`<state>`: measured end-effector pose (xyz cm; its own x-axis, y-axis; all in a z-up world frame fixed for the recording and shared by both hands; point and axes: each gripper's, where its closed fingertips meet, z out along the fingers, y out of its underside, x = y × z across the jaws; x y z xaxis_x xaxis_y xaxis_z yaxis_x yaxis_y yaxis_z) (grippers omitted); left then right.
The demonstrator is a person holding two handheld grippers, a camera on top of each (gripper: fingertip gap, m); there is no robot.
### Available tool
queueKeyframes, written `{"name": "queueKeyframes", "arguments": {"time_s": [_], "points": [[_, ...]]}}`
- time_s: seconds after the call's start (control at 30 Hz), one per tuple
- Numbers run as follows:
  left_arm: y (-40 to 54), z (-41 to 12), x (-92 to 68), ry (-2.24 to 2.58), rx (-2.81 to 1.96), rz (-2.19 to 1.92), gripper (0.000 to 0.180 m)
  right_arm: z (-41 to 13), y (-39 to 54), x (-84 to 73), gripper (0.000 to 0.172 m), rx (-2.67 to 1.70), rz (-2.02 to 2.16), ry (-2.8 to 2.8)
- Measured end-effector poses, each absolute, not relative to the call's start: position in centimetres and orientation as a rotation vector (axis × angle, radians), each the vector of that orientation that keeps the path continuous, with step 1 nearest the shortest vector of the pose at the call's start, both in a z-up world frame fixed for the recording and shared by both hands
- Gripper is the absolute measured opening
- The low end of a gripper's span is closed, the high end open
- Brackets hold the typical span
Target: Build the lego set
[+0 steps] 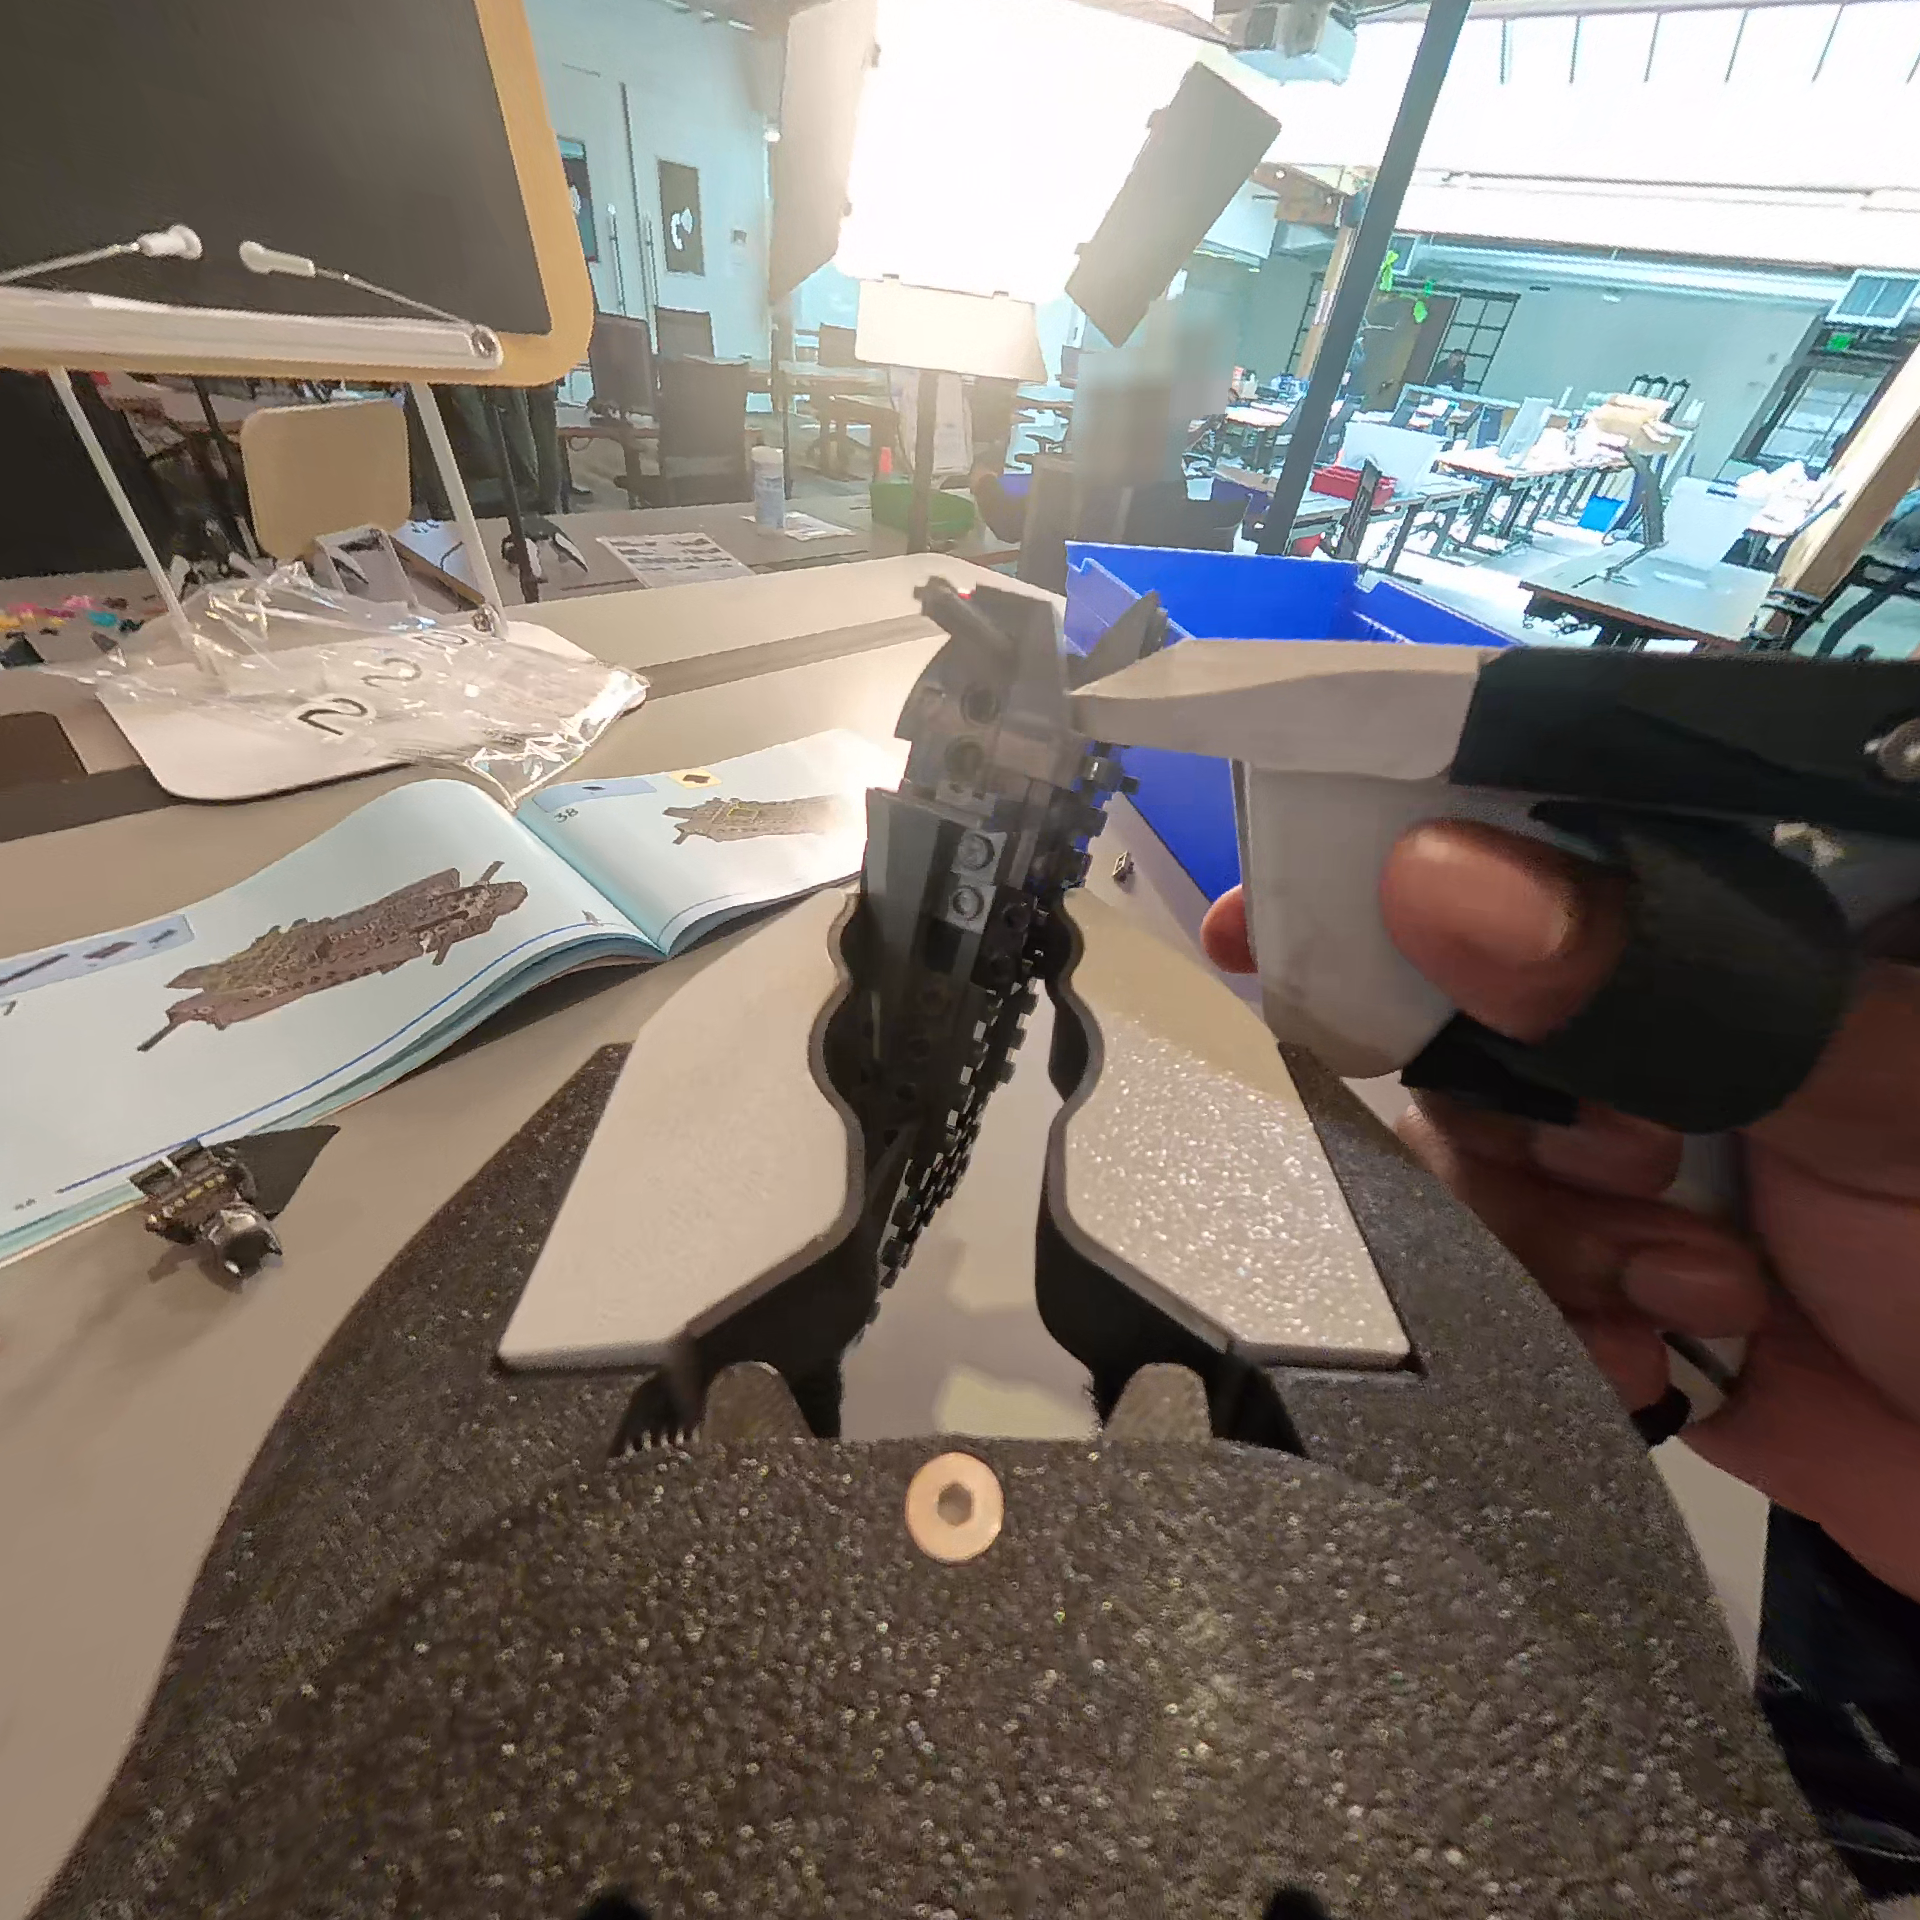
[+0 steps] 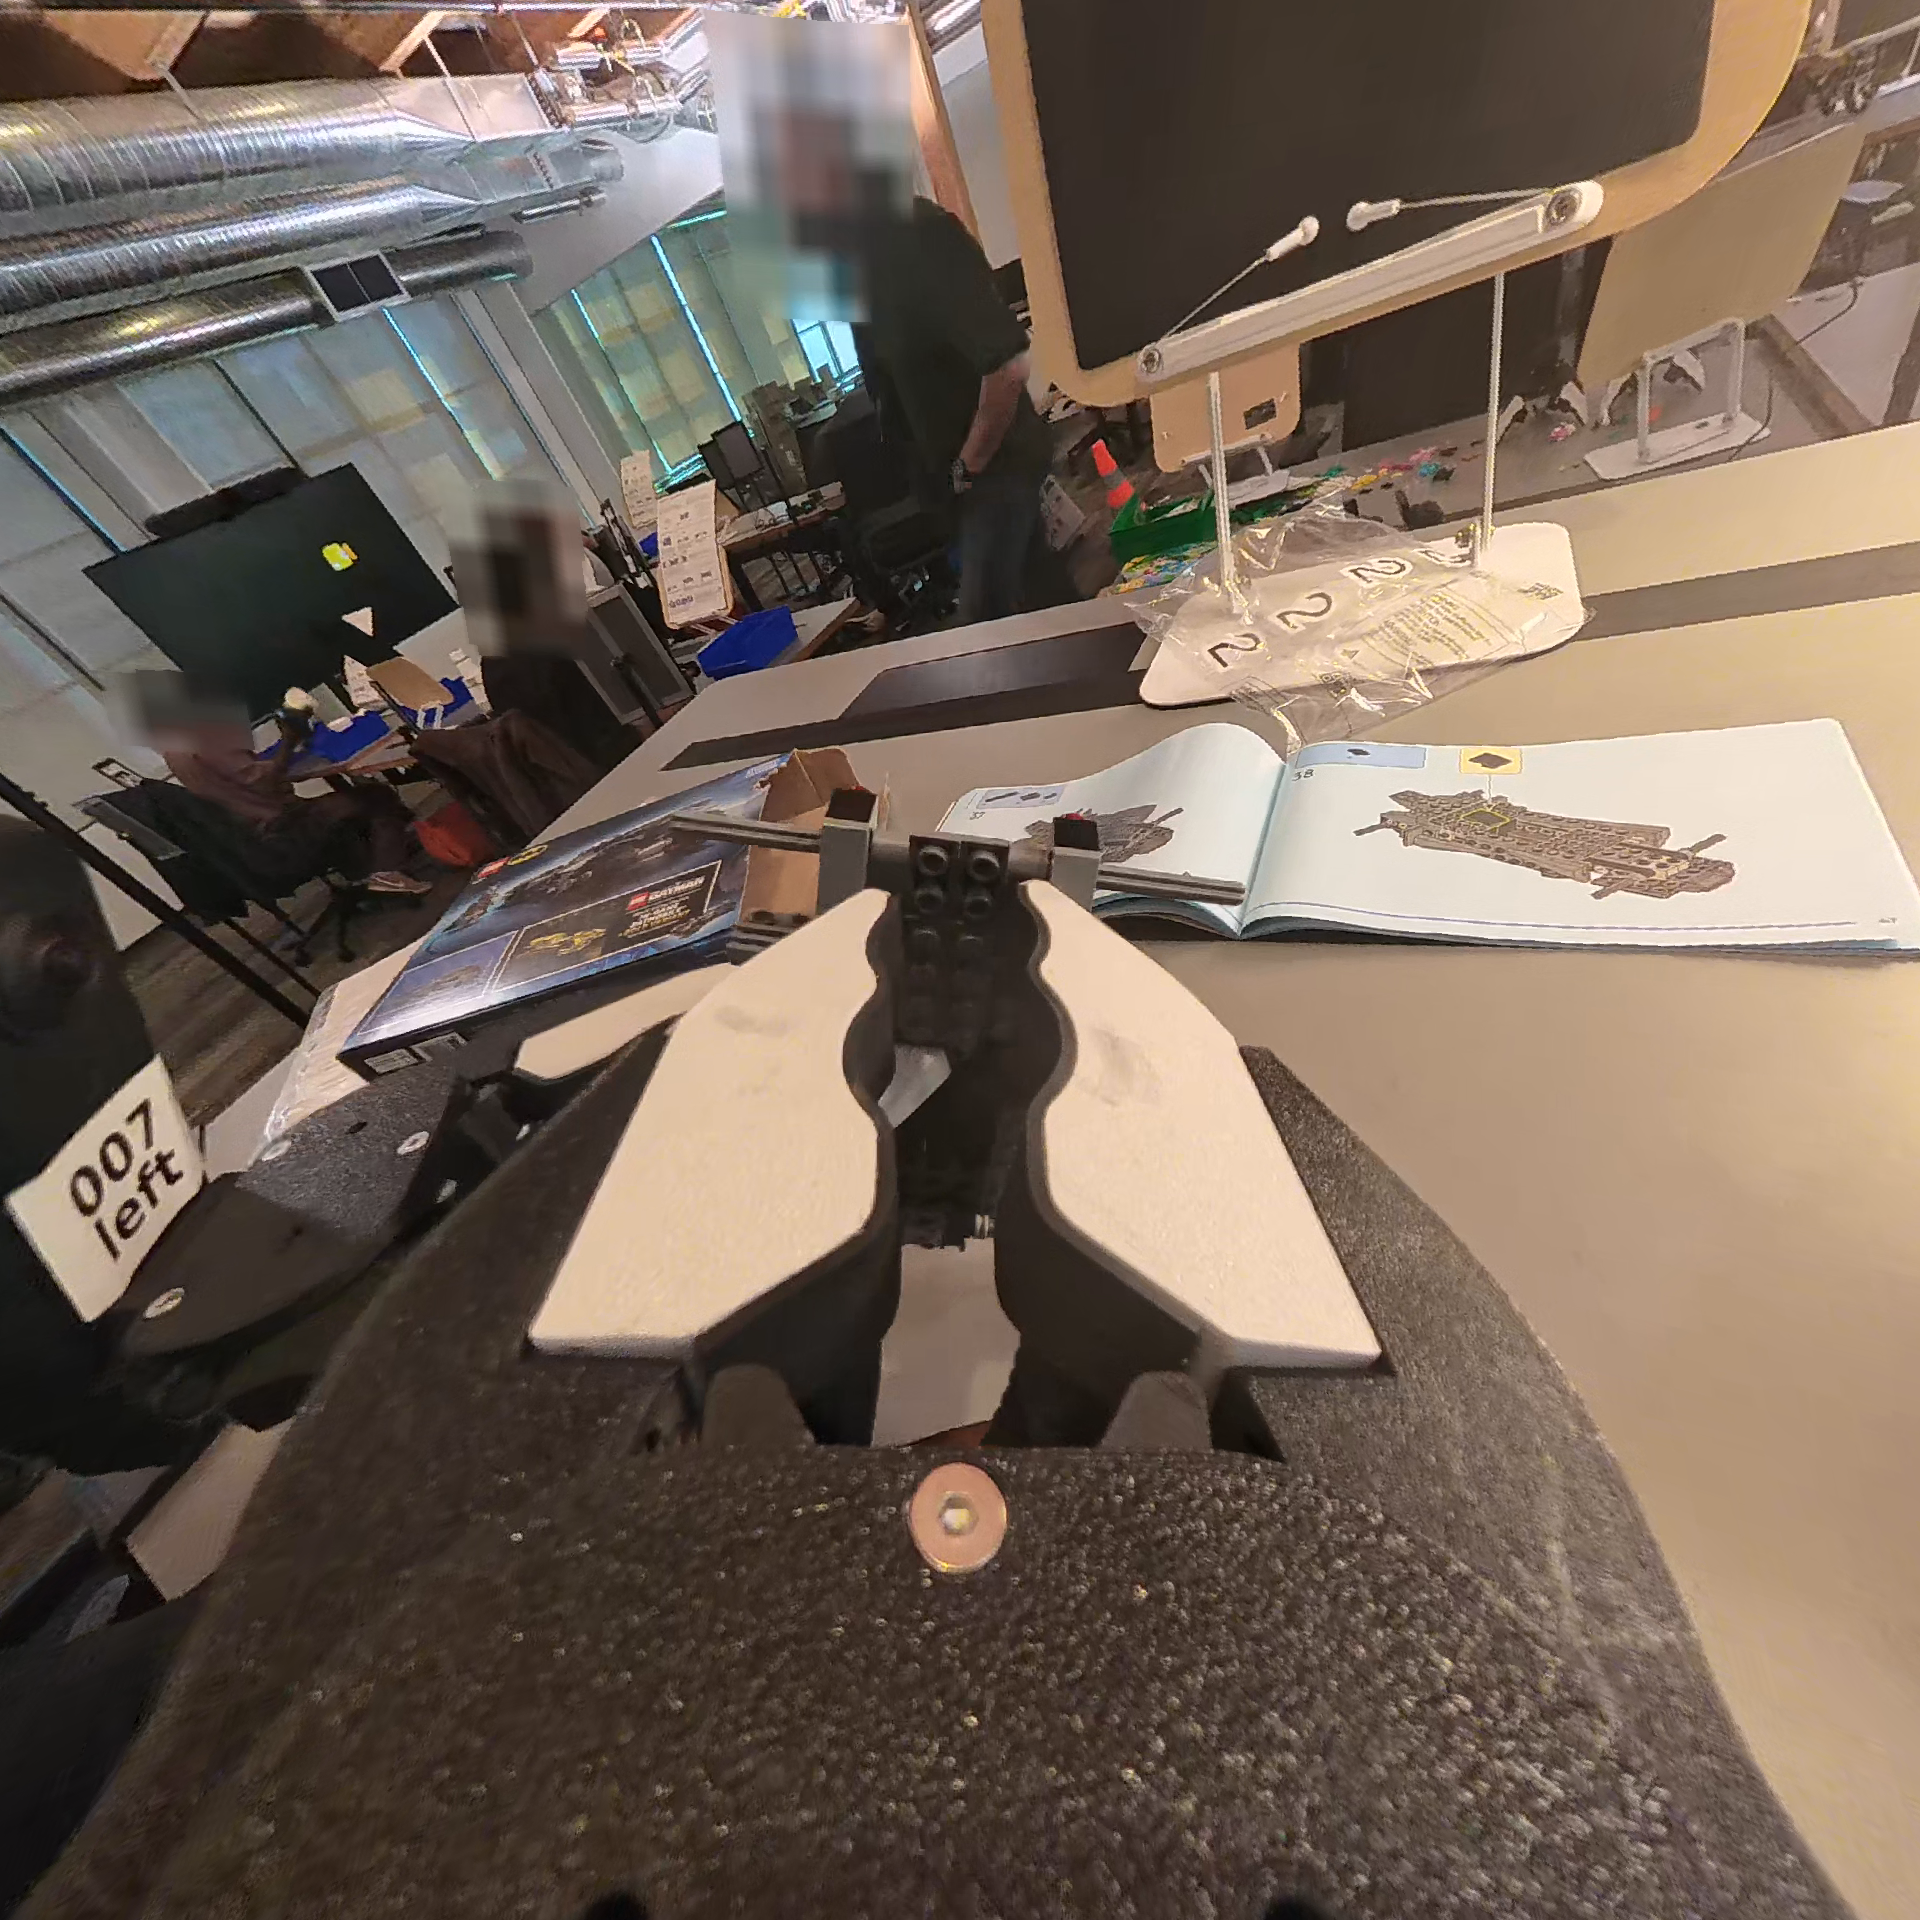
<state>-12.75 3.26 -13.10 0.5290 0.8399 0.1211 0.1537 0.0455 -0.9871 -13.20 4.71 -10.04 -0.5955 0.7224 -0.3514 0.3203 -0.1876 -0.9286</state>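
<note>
The left gripper (image 1: 951,935) holds a long grey and black toy-brick model (image 1: 971,883). The model stands up between its 2 pale fingers (image 1: 717,1122), which are narrow and press on its sides. The model's top end sticks out past the fingertips.

The right gripper (image 2: 961,935) comes in from the side and bites the same model near its top. Its 2 white fingers (image 2: 769,1122) sit close together on a black studded part of the model, and a grey bar with red-tipped ends (image 2: 956,857) pokes out on both sides just past the tips. In the left wrist view, a pale finger of the right gripper touches the top of the model, and a person's hand (image 1: 1558,1039) wraps the black handle.

Under them is a grey tabletop (image 1: 312,1351). An open light-blue instruction booklet (image 1: 343,935) lies on it, left of the model. A small dark brick piece (image 1: 208,1210) sits by the booklet's near edge. Crinkly clear plastic bags (image 1: 343,665) lie behind the booklet. A blue plastic bin (image 1: 1247,644) stands behind the model. A dark blue toy box (image 2: 540,935) lies flat near the left gripper.
</note>
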Motion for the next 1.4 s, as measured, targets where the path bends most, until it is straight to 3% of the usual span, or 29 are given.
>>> {"name": "queueKeyframes", "arguments": {"time_s": [0.27, 0.37, 0.73, 1.07, 1.13, 1.27, 1.4], "points": [[3.0, -13.6, -13.0, -0.992, -1.392, 0.531, 0.033, -10.3, 4.3, -13.1, 0.018, -1.158, 1.774, -1.765], [-1.4, -13.4, -15.2, -1.183, -1.19, 0.46, 0.032, -11.6, 4.0, -12.1, 0.017, -1.131, 1.713, -1.82], [-0.6, -15.0, -15.0, -1.189, -1.275, 0.361, 0.032, -11.9, 4.9, -13.3, 0.017, -1.208, 1.757, -1.769], [2.1, -19.8, -14.7, -1.313, -1.405, -0.228, 0.034, -12.4, 6.6, -14.8, 0.017, -1.438, 1.918, -1.718], [2.5, -20.5, -14.6, -1.313, -1.46, -0.258, 0.042, -12.6, 6.9, -15.1, 0.017, -1.509, 1.986, -1.693], [2.7, -21.4, -14.2, -1.305, -1.6, -0.231, 0.083, -13.3, 7.5, -15.6, 0.017, -1.649, 2.099, -1.648], [2.3, -20.5, -14.0, -1.253, -1.622, -0.161, 0.084, -13.6, 8.1, -16.0, 0.017, -1.757, 2.212, -1.584]]}}
